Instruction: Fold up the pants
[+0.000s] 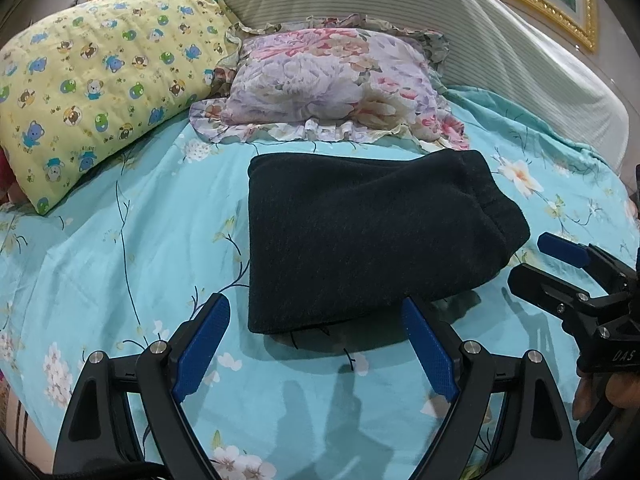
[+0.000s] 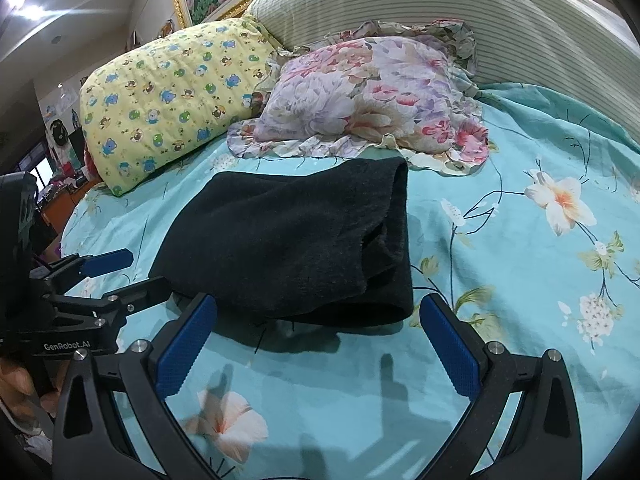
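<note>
Two units are in view: the left hand-held gripper (image 1: 316, 344) and the right hand-held gripper (image 2: 320, 340), each spread wide, released and holding nothing. The folded pants (image 1: 360, 236) lie on the bed (image 1: 140, 240), just beyond the blue fingertips (image 1: 208, 336). Bare sheet lies beside the pants on both sides; the floral pillow (image 1: 328, 84) sits near the far edge.

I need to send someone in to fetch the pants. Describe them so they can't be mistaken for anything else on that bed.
Start at the bed's turquoise floral sheet. Near its head lie a yellow bear-print pillow and a ruffled pink-and-lilac floral pillow. Just in front of the floral pillow sit the pants, folded into a compact bundle: the only plain, dark, charcoal-black item among bright prints.
</note>
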Tool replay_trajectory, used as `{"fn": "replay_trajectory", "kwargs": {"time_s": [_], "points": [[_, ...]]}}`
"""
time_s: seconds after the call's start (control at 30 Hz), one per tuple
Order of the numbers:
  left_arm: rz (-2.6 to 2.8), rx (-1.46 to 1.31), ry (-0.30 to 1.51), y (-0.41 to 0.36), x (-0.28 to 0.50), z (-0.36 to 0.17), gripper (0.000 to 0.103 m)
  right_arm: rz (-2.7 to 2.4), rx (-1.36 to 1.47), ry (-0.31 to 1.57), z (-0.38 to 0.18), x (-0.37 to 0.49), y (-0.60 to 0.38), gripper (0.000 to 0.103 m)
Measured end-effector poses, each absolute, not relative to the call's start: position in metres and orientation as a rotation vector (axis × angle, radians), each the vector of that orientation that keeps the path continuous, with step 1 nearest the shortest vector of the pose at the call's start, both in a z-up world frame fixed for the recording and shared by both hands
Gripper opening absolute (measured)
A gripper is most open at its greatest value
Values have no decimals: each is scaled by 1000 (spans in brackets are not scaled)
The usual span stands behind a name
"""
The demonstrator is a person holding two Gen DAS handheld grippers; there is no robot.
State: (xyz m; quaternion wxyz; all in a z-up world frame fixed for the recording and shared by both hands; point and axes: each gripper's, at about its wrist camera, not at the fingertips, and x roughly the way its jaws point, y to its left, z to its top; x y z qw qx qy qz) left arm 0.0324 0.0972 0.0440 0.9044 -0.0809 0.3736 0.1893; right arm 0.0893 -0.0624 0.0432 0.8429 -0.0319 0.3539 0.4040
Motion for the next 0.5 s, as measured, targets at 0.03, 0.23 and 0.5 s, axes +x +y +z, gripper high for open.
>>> {"fn": "replay_trajectory", "kwargs": {"time_s": [0.03,0.23,0.5], "points": [[392,-165,773,98,33,44,88,853,-66,745,43,89,-63,101],[402,-165,778,101,33,43,88,871,-69,751,41,87,-56,102],[402,-196,778,105,34,46,88,859,-50,749,43,88,-61,102]]}}
